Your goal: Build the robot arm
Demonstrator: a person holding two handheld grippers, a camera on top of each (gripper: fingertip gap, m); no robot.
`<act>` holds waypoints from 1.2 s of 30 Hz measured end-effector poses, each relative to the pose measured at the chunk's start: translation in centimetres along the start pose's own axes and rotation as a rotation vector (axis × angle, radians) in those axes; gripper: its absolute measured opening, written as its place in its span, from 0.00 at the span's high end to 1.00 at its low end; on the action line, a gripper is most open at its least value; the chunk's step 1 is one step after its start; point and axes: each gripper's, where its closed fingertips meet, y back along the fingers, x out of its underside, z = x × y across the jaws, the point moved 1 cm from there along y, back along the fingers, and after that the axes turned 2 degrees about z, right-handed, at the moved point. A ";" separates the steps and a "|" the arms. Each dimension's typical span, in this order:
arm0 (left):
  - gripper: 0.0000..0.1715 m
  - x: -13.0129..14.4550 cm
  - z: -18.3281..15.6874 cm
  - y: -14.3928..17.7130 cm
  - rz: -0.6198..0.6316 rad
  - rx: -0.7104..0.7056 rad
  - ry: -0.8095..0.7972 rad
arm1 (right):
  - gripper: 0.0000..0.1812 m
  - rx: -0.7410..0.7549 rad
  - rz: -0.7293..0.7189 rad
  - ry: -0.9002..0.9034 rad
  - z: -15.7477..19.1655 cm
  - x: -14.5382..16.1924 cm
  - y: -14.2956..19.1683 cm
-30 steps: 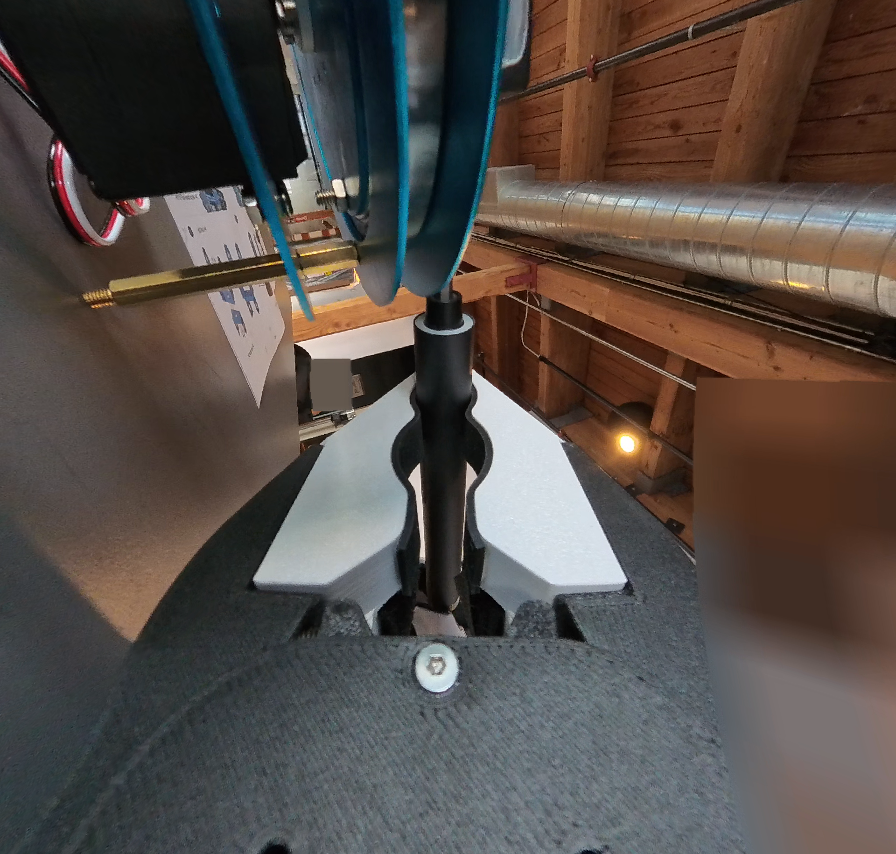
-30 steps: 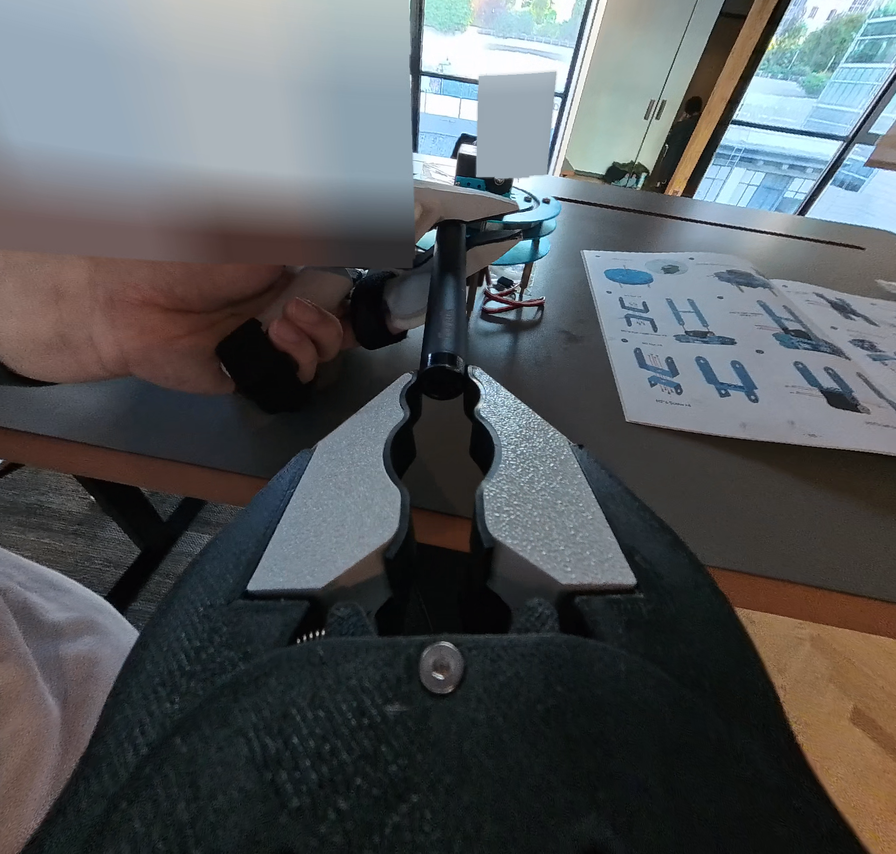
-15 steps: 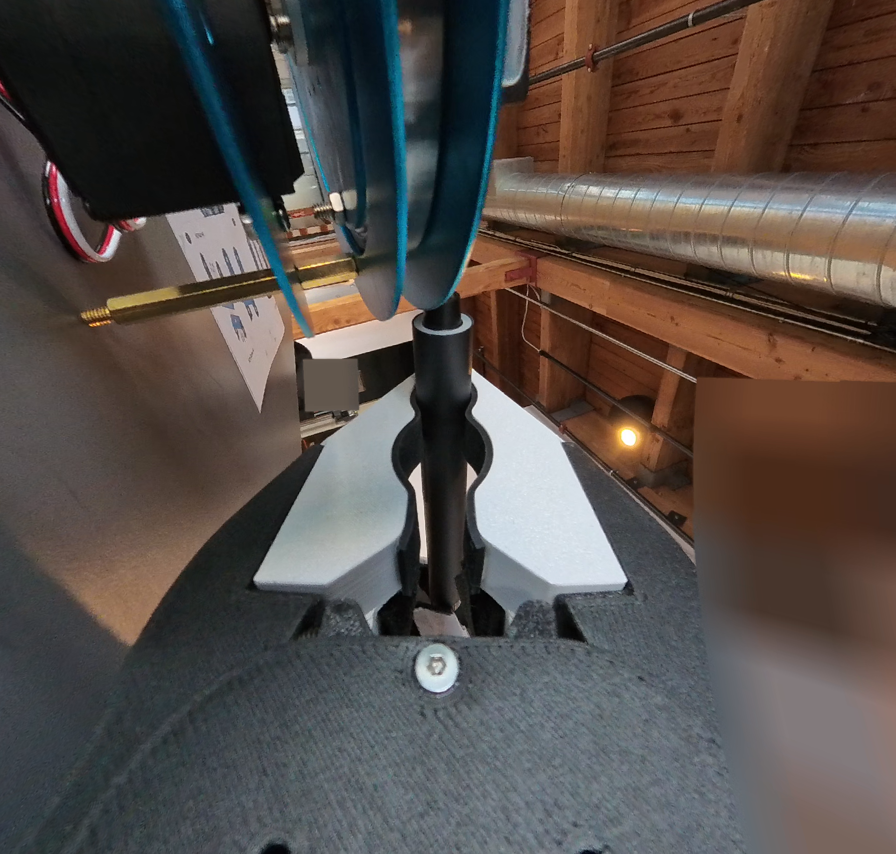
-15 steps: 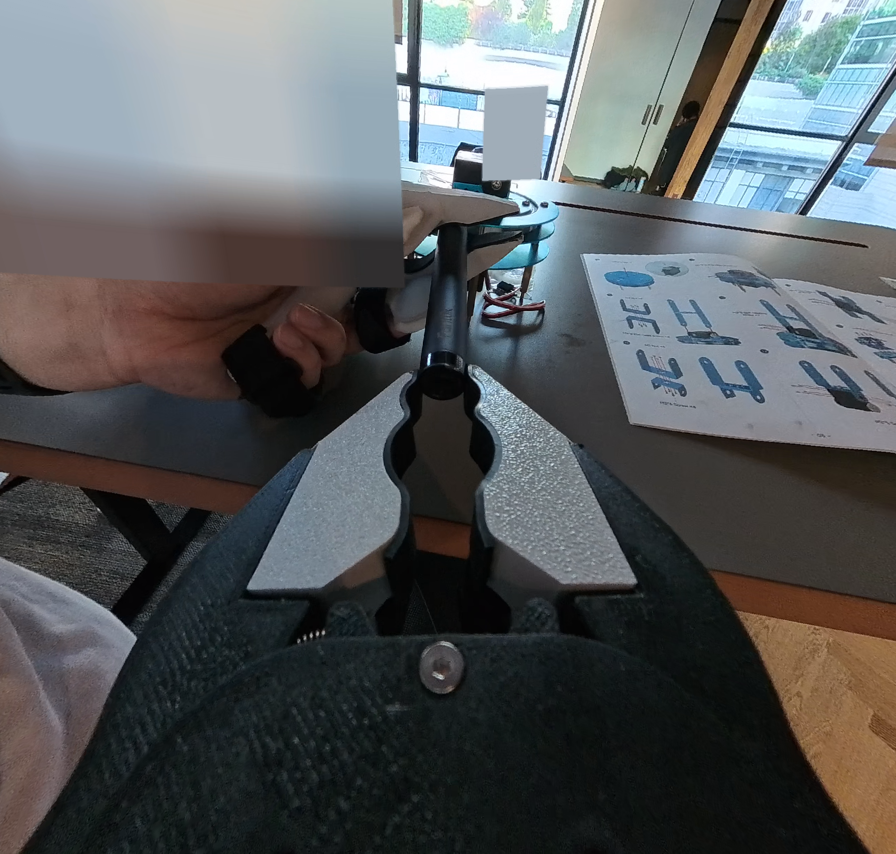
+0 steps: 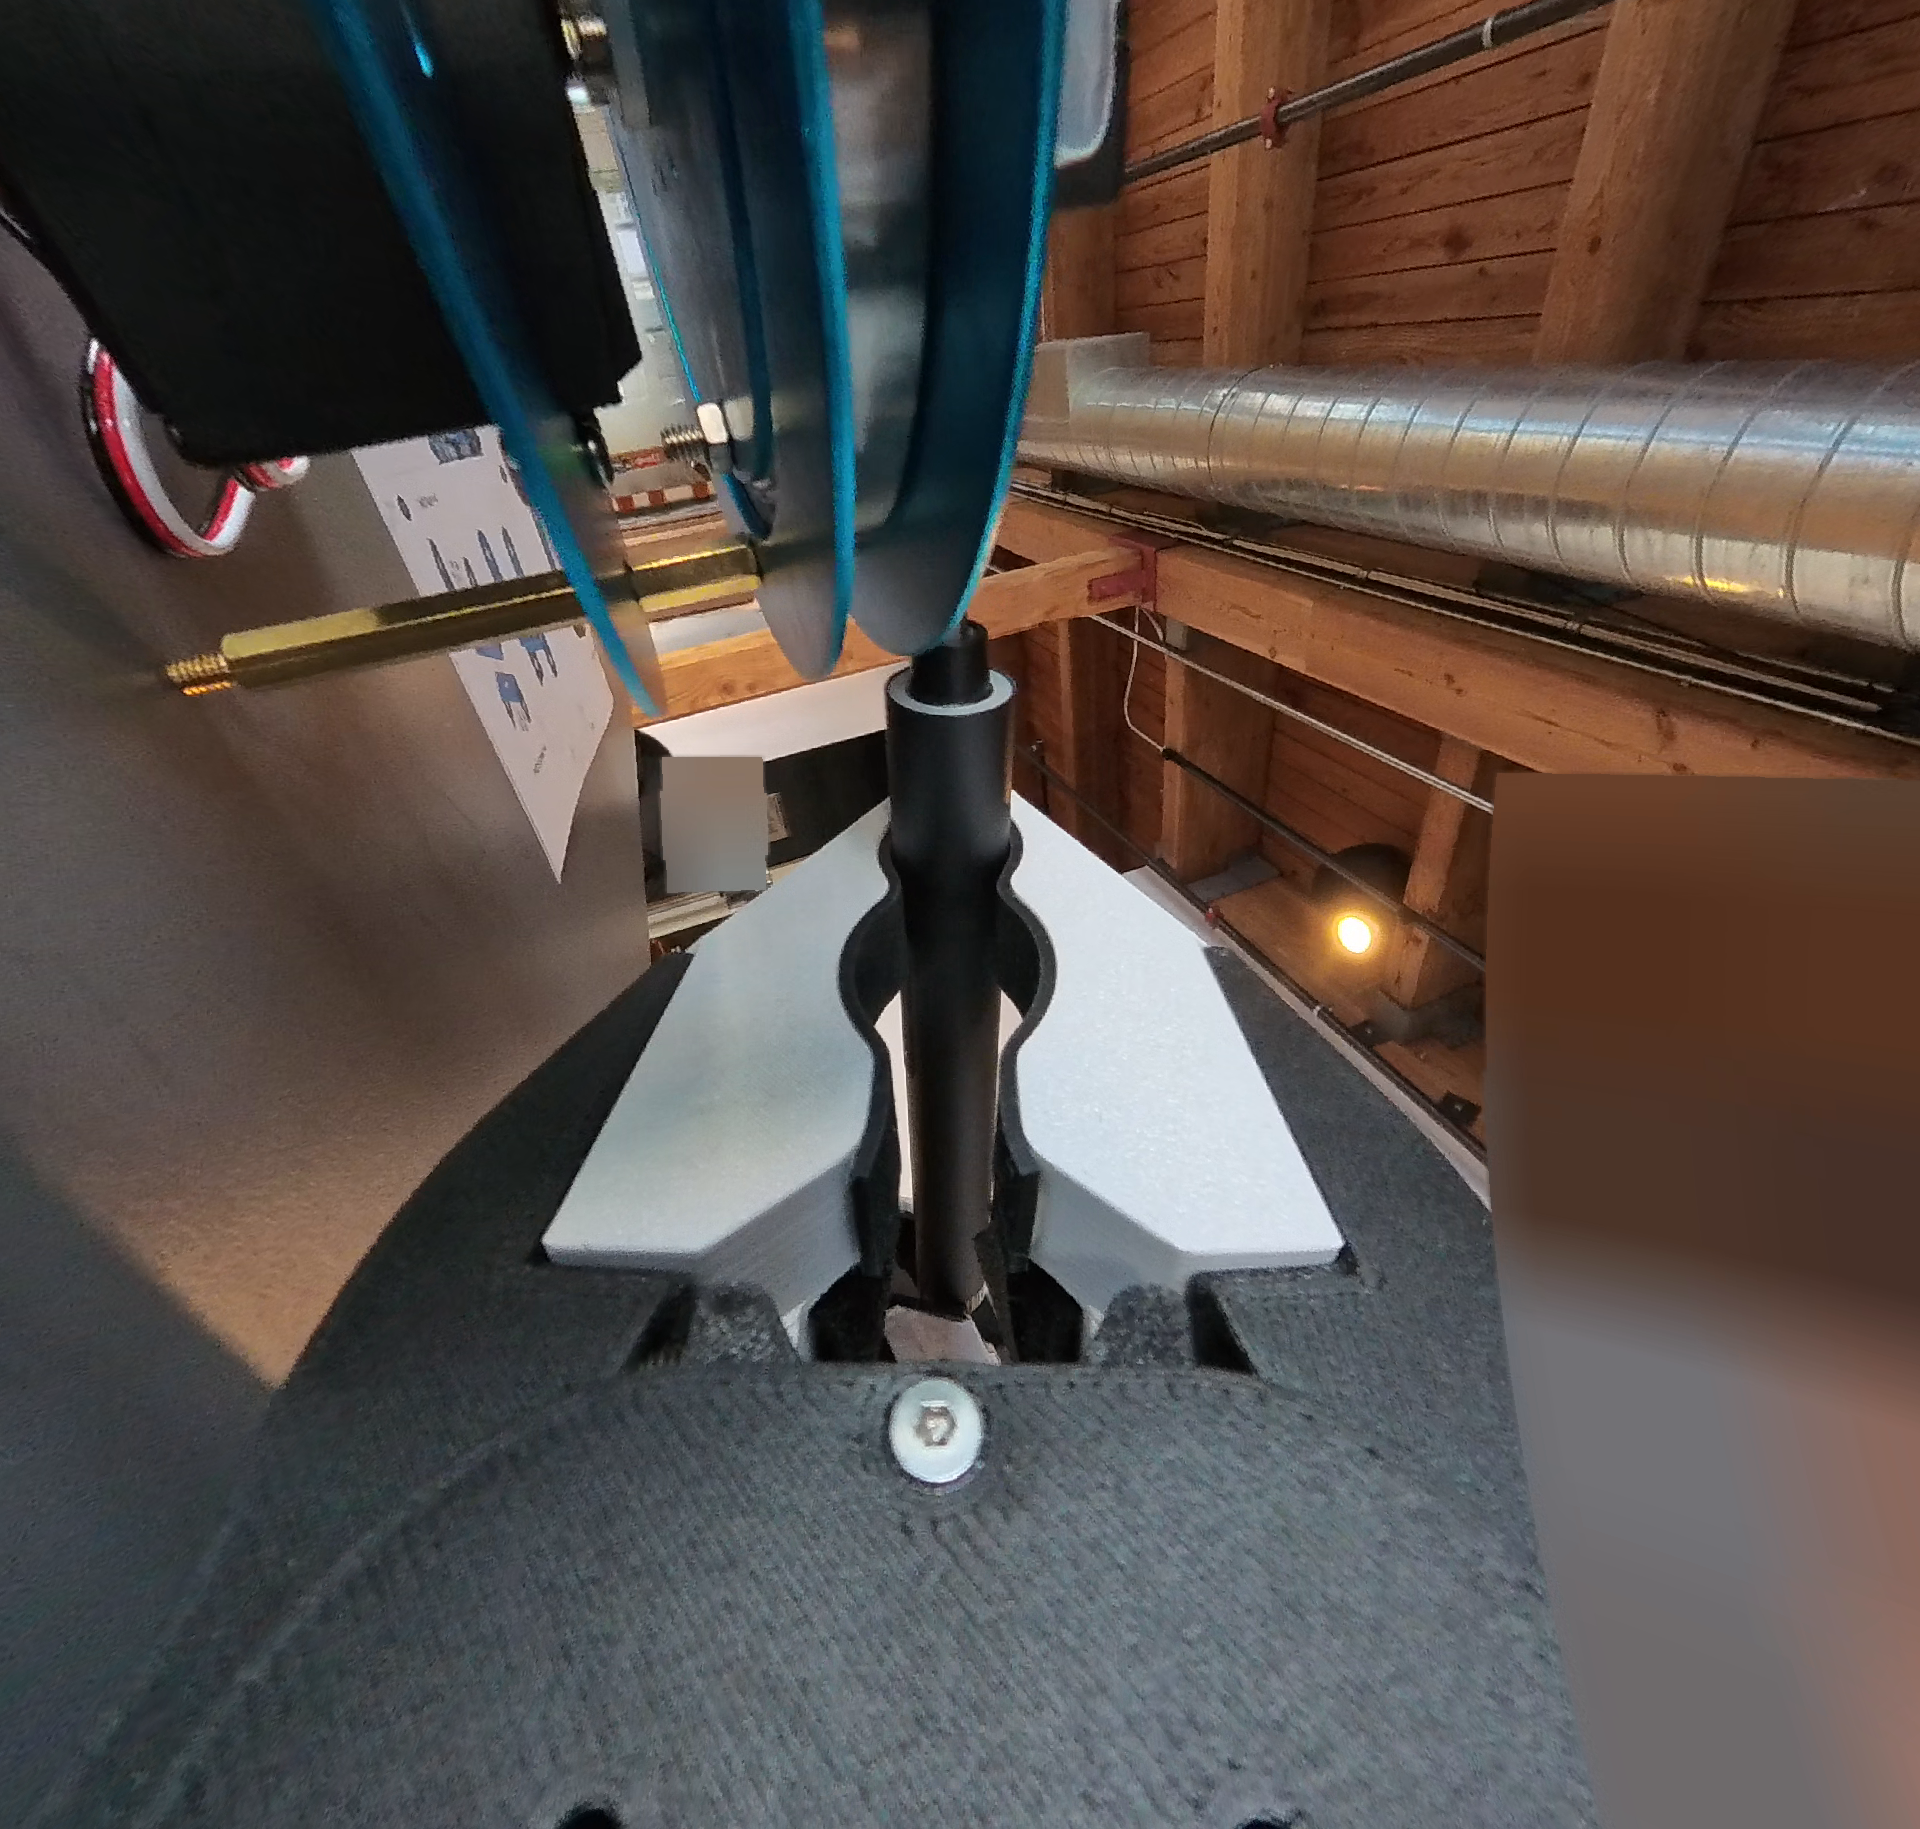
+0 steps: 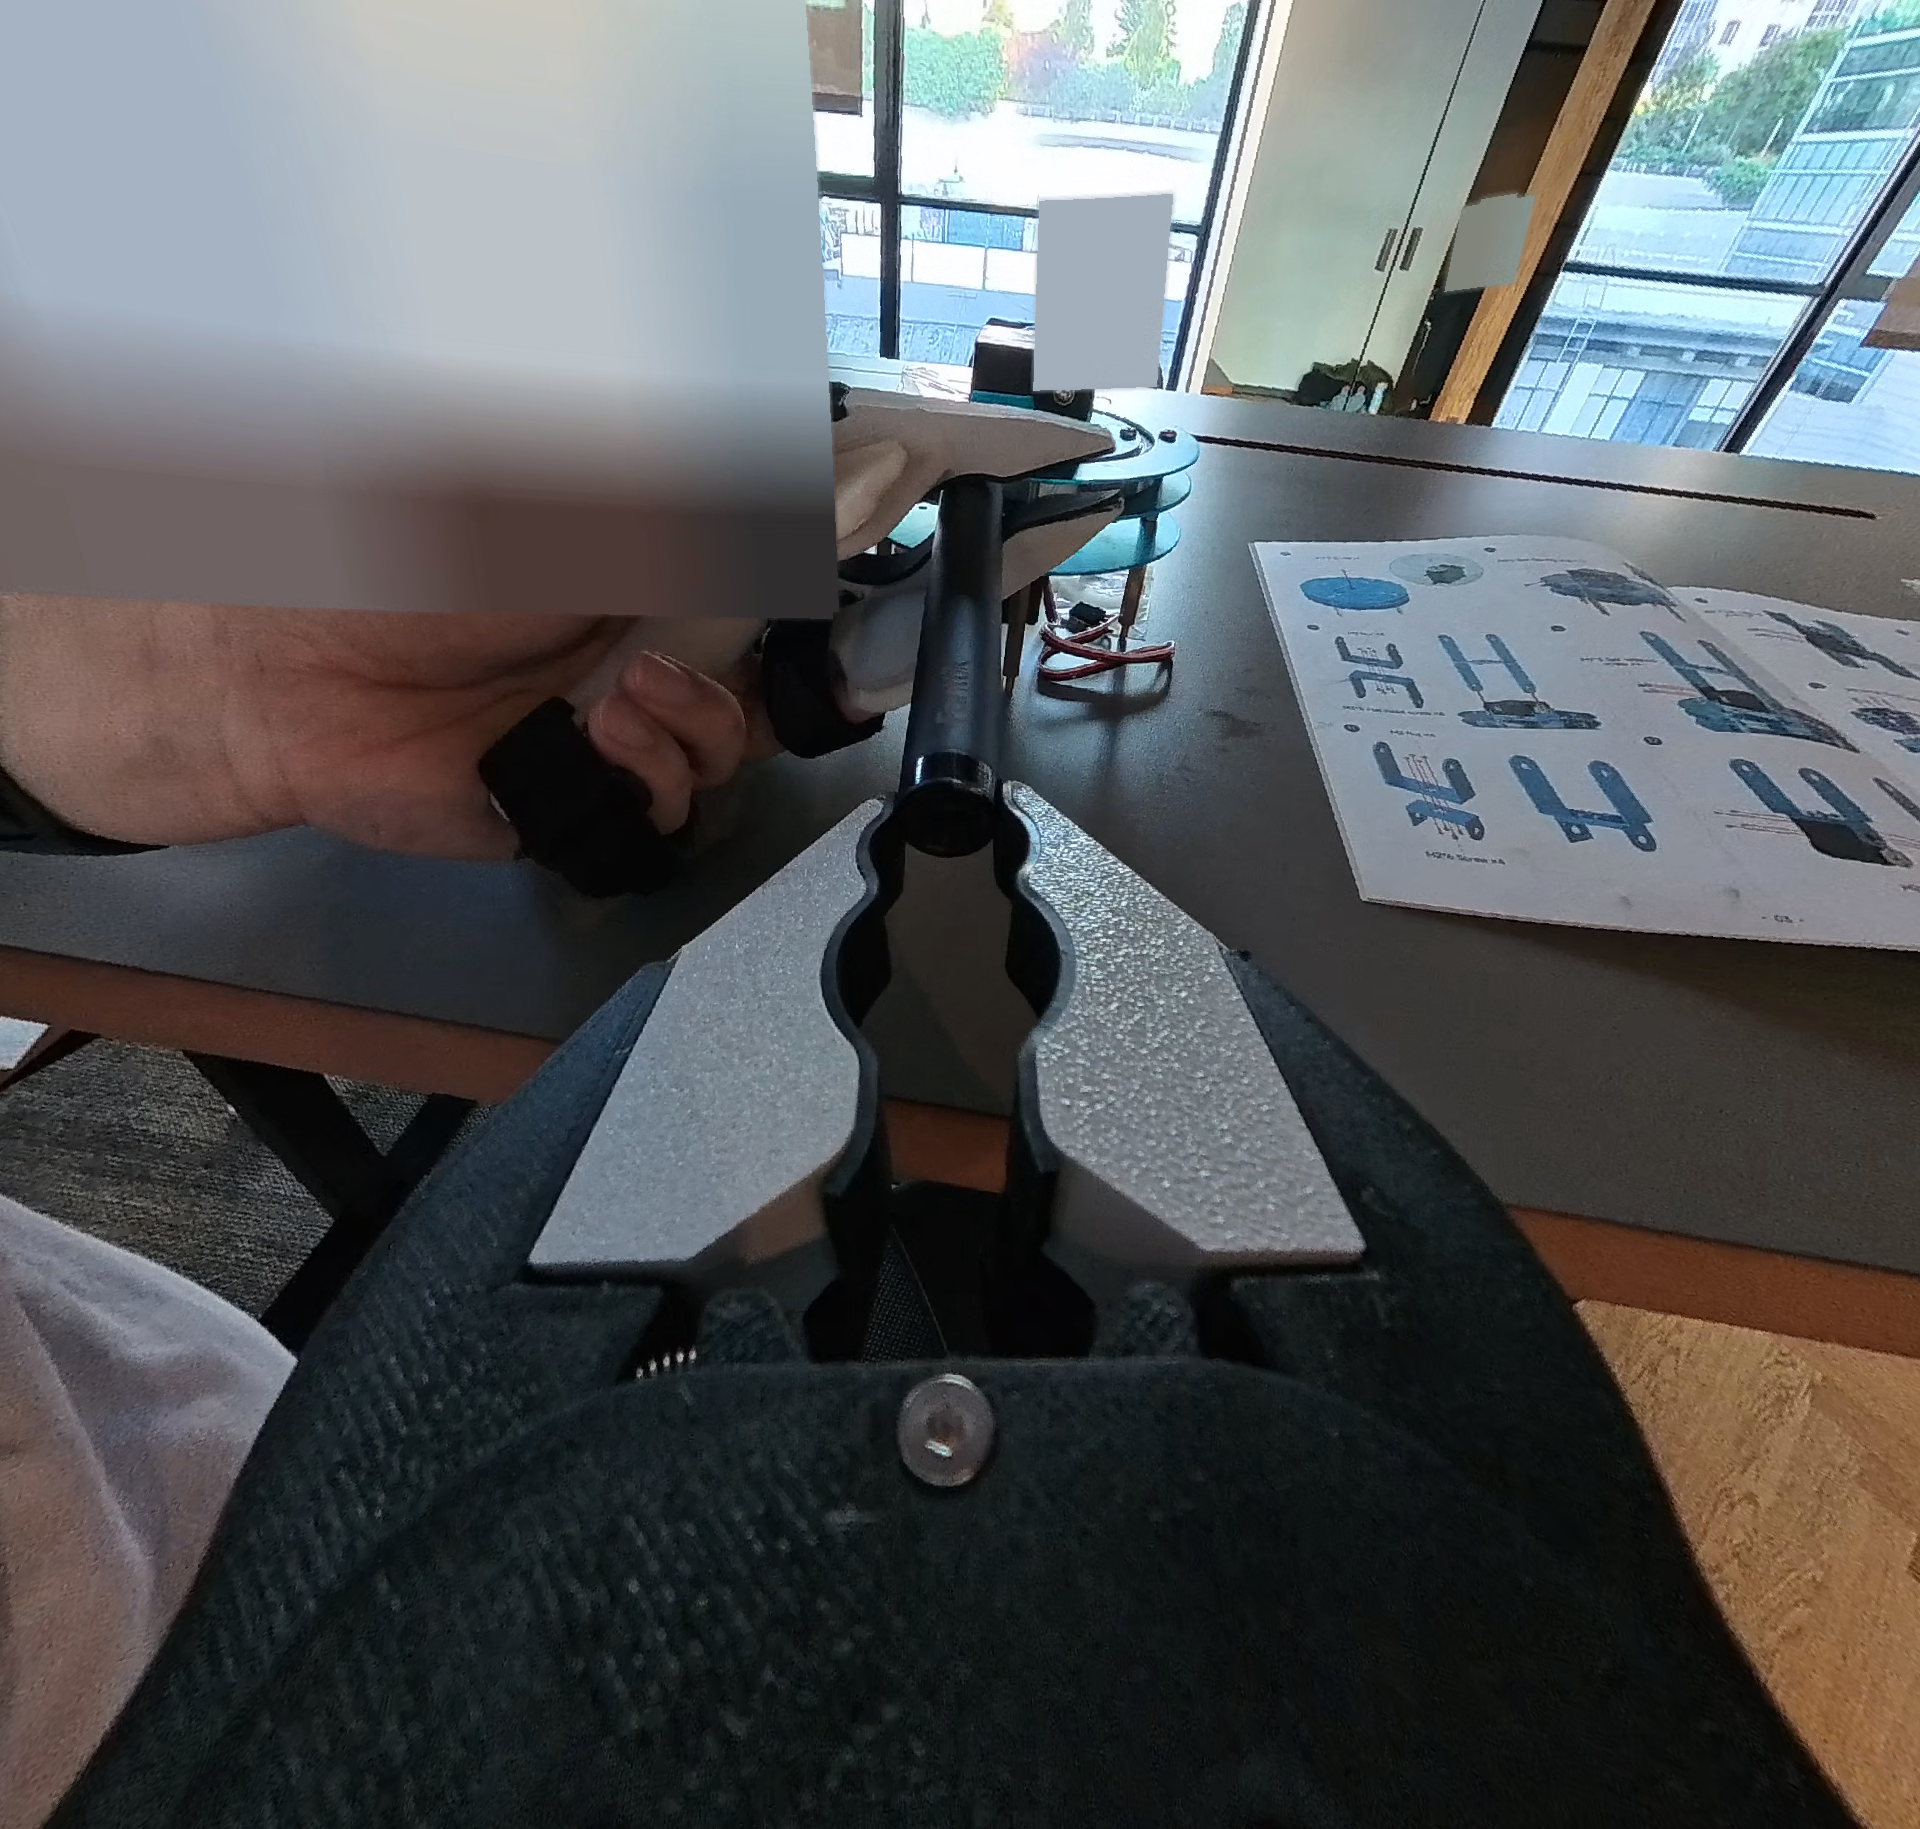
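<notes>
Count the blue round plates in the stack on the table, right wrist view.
3, stacked above the dark table: top plate, middle plate, bottom plate. The black tool covers their left parts, so more may be hidden.

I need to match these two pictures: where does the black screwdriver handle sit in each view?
Left wrist view: the black screwdriver handle runs up the centre, clamped between the left hand-held gripper fingers, its tip at the blue disc assembly.
Right wrist view: it lies centre, running from the left hand-held gripper to the right hand-held gripper, which grips its end cap.
Shared landmark: the instruction sheet on the dark table.
</notes>
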 end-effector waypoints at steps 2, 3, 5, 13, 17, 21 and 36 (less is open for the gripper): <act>0.96 0.0 0.0 0.0 -0.002 0.000 0.000 | 0.91 0.001 -0.002 0.000 0.0 0.0 0.0; 0.96 0.0 0.0 0.0 -0.004 -0.001 0.002 | 0.91 0.001 -0.001 0.000 0.0 0.0 0.0; 0.96 -0.1 0.0 0.1 -0.009 0.000 0.000 | 0.91 0.000 -0.005 -0.002 0.0 0.0 -0.1; 0.96 -0.2 0.0 0.0 -0.001 -0.002 0.004 | 0.91 0.001 -0.001 -0.003 -0.1 0.0 -0.1; 0.96 -0.2 0.0 -0.1 -0.006 0.005 0.015 | 0.91 0.001 -0.006 -0.002 -0.2 -0.2 -0.1; 0.96 -0.3 -0.1 0.0 -0.014 0.002 0.019 | 0.91 -0.012 -0.008 -0.039 -0.2 -0.4 -0.2; 0.96 -0.4 0.1 0.2 -0.016 -0.014 0.019 | 0.84 -0.017 0.109 -0.021 -0.2 1.7 -0.5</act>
